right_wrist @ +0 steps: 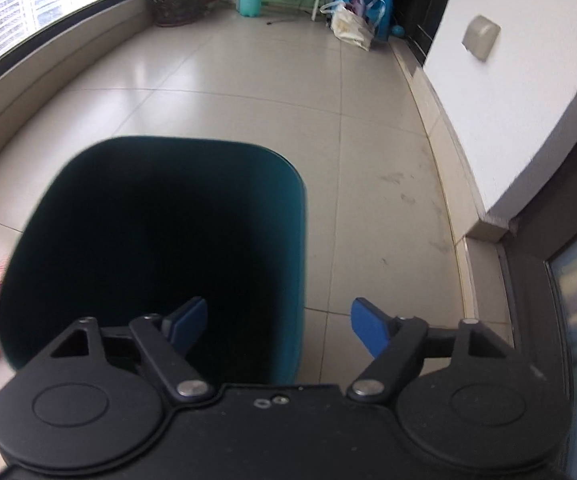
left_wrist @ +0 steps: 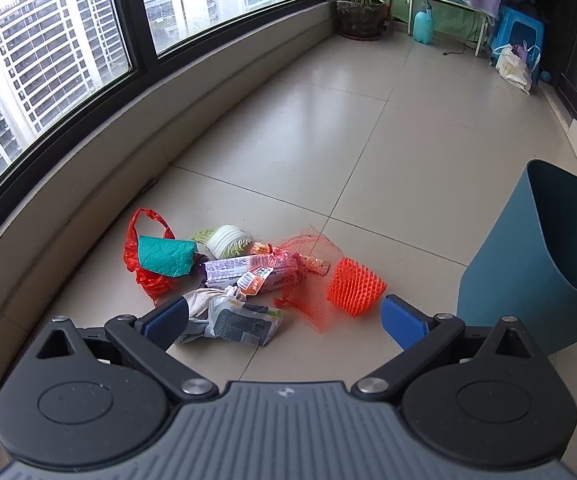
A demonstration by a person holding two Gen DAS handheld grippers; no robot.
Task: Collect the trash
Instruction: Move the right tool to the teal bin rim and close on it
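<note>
Trash point(left_wrist: 232, 280) lies heaped on the tiled floor point(left_wrist: 328, 128) just ahead of the left gripper point(left_wrist: 284, 320), whose jaws stand wide apart and empty, one blue pad point(left_wrist: 168, 318) at a crumpled wrapper point(left_wrist: 240, 320), with an orange foam net point(left_wrist: 354, 286) near the other. Beside the heap stands a teal bin point(left_wrist: 536, 264). The right gripper point(right_wrist: 278, 330) hangs over the bin's rim point(right_wrist: 300, 208), jaws apart, nothing between them.

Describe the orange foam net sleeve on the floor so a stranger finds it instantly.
Start at the tall blue plastic bin on the tiled floor. The trash pile's nearest piece to it is the orange foam net sleeve. Unlike the limp red mesh bag beside it, it is a stiff, ribbed block.
</note>
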